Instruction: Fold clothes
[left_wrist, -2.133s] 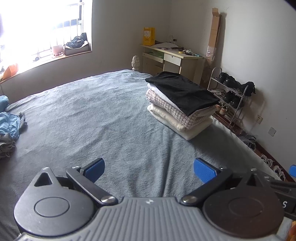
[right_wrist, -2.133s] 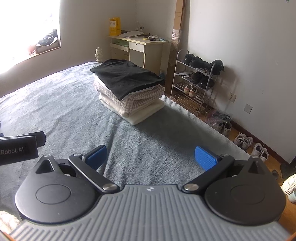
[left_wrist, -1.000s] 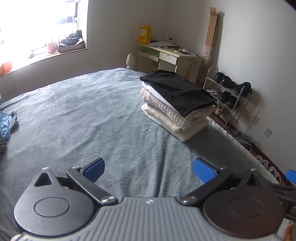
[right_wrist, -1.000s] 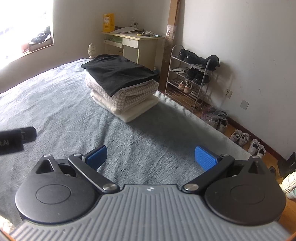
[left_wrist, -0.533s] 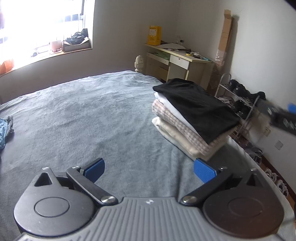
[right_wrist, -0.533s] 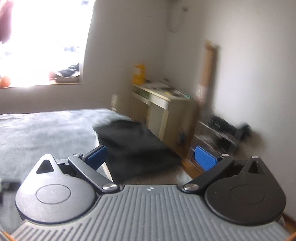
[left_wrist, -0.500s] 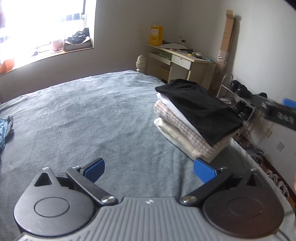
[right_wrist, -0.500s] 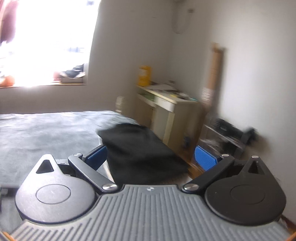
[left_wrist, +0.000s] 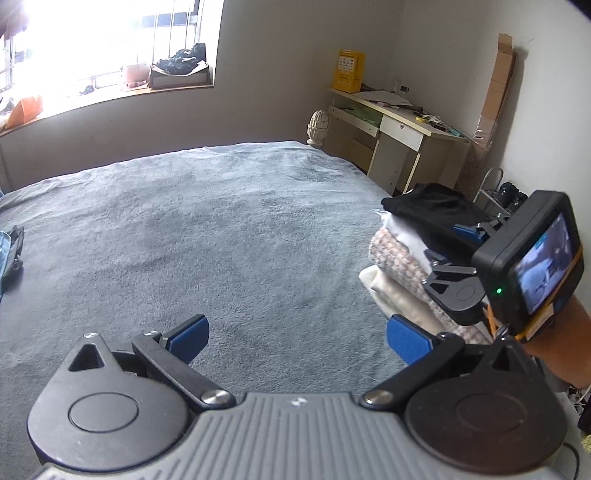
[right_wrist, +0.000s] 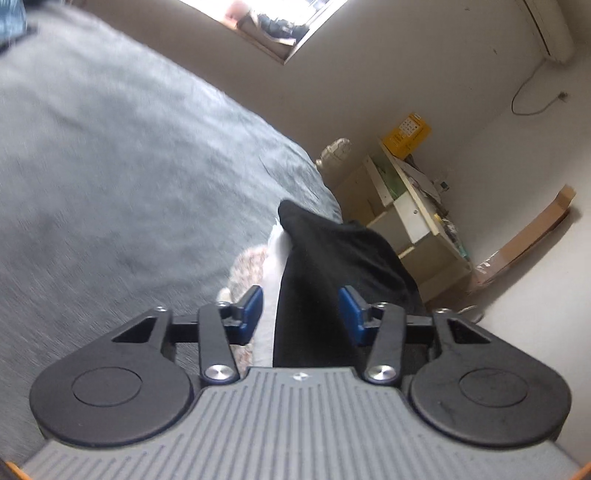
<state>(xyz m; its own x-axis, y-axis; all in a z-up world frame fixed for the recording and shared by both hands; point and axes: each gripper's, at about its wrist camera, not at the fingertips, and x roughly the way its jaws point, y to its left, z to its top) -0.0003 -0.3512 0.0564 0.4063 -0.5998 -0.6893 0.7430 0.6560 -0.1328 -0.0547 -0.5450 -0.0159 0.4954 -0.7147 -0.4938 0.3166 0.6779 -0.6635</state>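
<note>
A stack of folded clothes lies at the right edge of the grey bed, with a black garment on top. My right gripper is rolled on its side at that stack. In the right wrist view, the right gripper has narrowed its jaws around the black garment and the white layer beneath it, and cloth fills the gap. A checked layer lies just outside. My left gripper hovers open over bare blanket, holding nothing.
A desk with a yellow box stands past the bed's far right corner, next to a shoe rack and tall cardboard. Blue clothing lies at the bed's left edge. A person's wrist holds the right gripper.
The right gripper swung in to the stack, rolled sideways and narrowed its jaws around the top layers. The left gripper turned left and stayed open.
</note>
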